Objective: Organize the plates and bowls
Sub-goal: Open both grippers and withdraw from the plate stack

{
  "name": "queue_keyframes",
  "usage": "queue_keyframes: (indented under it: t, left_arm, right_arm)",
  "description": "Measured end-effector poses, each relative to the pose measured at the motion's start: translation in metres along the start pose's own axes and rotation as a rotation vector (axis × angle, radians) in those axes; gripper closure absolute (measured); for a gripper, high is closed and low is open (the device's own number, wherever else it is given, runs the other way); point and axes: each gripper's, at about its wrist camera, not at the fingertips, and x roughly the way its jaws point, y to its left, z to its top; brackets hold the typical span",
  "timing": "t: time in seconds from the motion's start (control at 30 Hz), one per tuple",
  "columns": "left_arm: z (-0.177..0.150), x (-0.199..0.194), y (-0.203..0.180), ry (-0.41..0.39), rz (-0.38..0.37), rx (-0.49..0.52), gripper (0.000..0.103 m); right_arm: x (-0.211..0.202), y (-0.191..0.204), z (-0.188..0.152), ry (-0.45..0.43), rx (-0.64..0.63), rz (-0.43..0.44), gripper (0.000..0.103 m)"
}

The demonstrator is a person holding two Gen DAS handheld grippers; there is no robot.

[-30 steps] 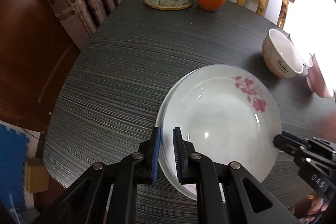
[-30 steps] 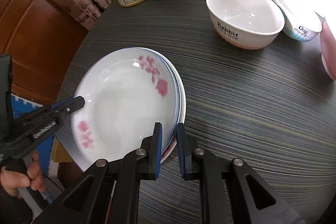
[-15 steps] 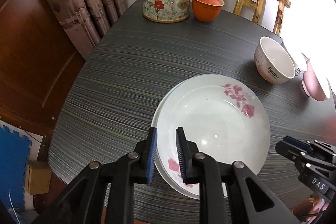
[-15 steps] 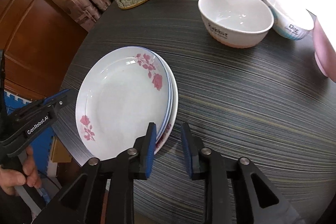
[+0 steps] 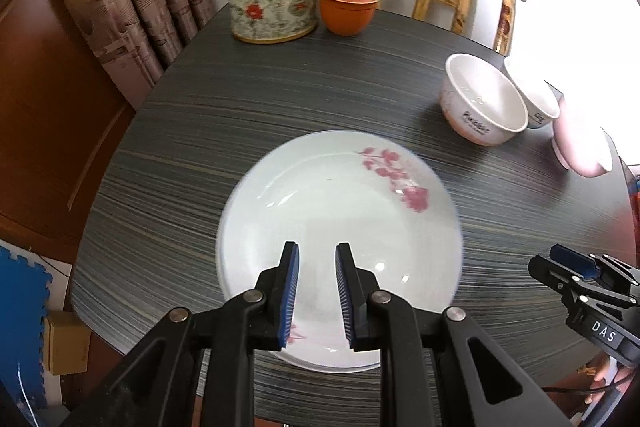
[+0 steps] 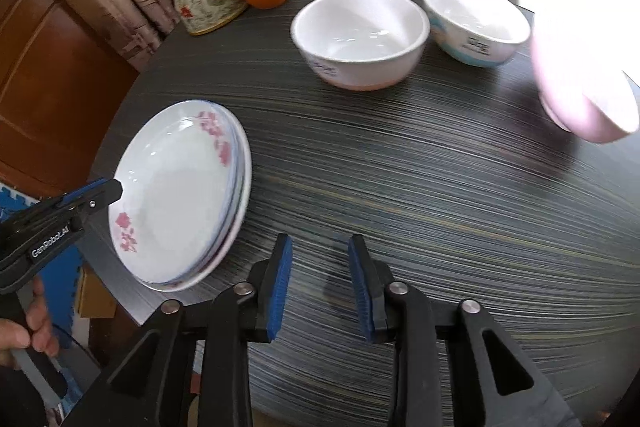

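Round dark table (image 6: 400,187): stacked plates, three bowls, two released grippers
One plate stack (image 6: 180,195) near the table's left edge, plate count not clear, top plate white with pink flowers; three bowls well apart at far right: white bowl (image 6: 360,39), blue-based bowl (image 6: 476,23), pink bowl (image 6: 580,91); one teapot (image 5: 272,3), one orange lidded cup (image 5: 348,7) beside it; left gripper (image 5: 316,291) open over the stack, right gripper (image 6: 320,287) open above bare table, both holding nothing

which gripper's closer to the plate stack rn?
Left. The left gripper hangs open directly over the plate stack, fingers above its near rim. The right gripper is open over bare table, off to the stack's right.
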Motion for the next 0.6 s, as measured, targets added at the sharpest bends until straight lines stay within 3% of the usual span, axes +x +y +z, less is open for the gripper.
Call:
queue_keyframes:
  t: [0.07, 0.2, 0.3, 0.4, 0.5, 0.6]
  left_arm:
    - [0.001, 0.0, -0.006, 0.001, 0.004, 0.005, 0.084]
    - [0.003, 0.0, -0.018, 0.001, 0.007, 0.017, 0.084]
    - [0.005, 0.0, -0.028, 0.003, 0.005, 0.022, 0.083]
    - [0.006, 0.003, -0.038, 0.01, -0.004, 0.024, 0.083]
    - [0.008, 0.004, -0.051, 0.017, -0.019, 0.031, 0.083]
    - [0.012, 0.004, -0.067, 0.014, -0.029, 0.042, 0.083]
  right_arm:
    - [-0.002, -0.009, -0.001, -0.006, 0.007, -0.015, 0.059]
    - [-0.005, -0.03, -0.006, -0.009, 0.032, -0.047, 0.056]
    - [-0.007, -0.047, -0.012, 0.01, 0.057, -0.048, 0.032]
    - [-0.013, -0.062, -0.02, -0.005, 0.041, -0.074, 0.027]
    - [-0.014, -0.077, -0.025, 0.044, 0.033, -0.133, 0.012]
    - [-0.021, -0.099, -0.036, 0.054, 0.048, -0.133, 0.012]
